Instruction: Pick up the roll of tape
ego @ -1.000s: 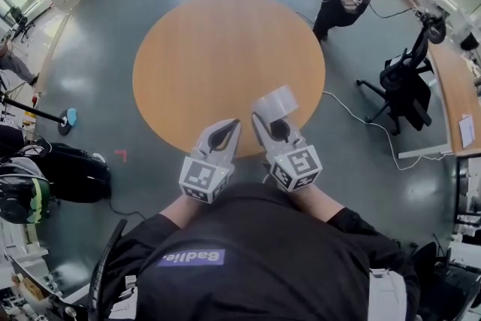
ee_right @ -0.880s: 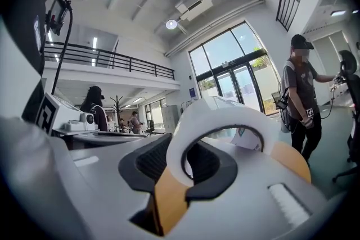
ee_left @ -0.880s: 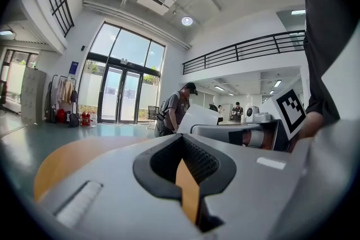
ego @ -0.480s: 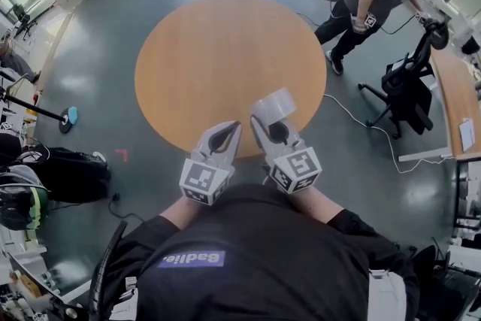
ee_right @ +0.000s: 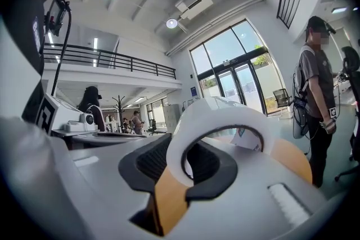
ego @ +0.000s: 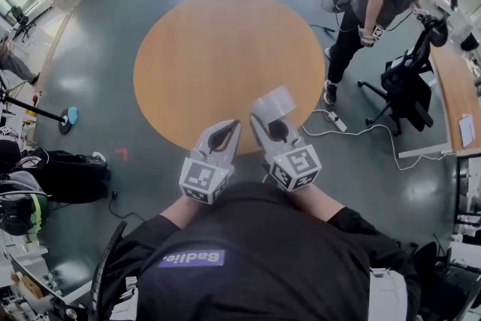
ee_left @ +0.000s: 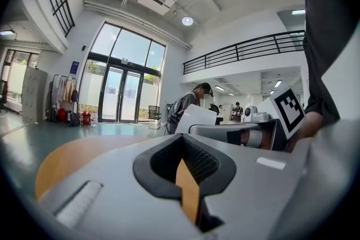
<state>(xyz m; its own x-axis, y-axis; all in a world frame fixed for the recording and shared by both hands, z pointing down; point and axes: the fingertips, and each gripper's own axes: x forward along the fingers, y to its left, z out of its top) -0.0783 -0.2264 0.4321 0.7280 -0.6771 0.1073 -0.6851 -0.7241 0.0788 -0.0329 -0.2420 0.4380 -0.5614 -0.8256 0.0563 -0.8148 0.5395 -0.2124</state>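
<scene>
Overhead arrangement, described in descending size. The grey floor (ego: 98, 86) fills the head view; on it stands 1 round, orange-brown worktop (ego: 225, 41) whose surface is bare. At the lower edge is the dark top (ego: 255, 259) of the person who carries the 2 tools, both forearms reaching toward the near rim of the worktop. At upper right a bystander (ego: 376, 4) in a grey shirt stands bent beside a black office chair (ego: 406, 86), with a pale cable (ego: 368, 130) trailing across the floor below them. The left hand-held gripper (ego: 231, 128) lies just beside the right one, over the near rim; in the left gripper view (ee_left: 184, 163) its jaws are clenched together, with nothing between them except a thin sliver of worktop seen through the slit. The right hand-held gripper (ego: 272, 120) is grasping the roll of tape (ego: 274, 103): in the right gripper view (ee_right: 191, 168) the whitish roll of tape (ee_right: 225, 118) stands on edge, its lower arc seated between the black pads and its open core facing the camera. The roll is therefore held at the jaw tips, over the near-right part of the worktop.
</scene>
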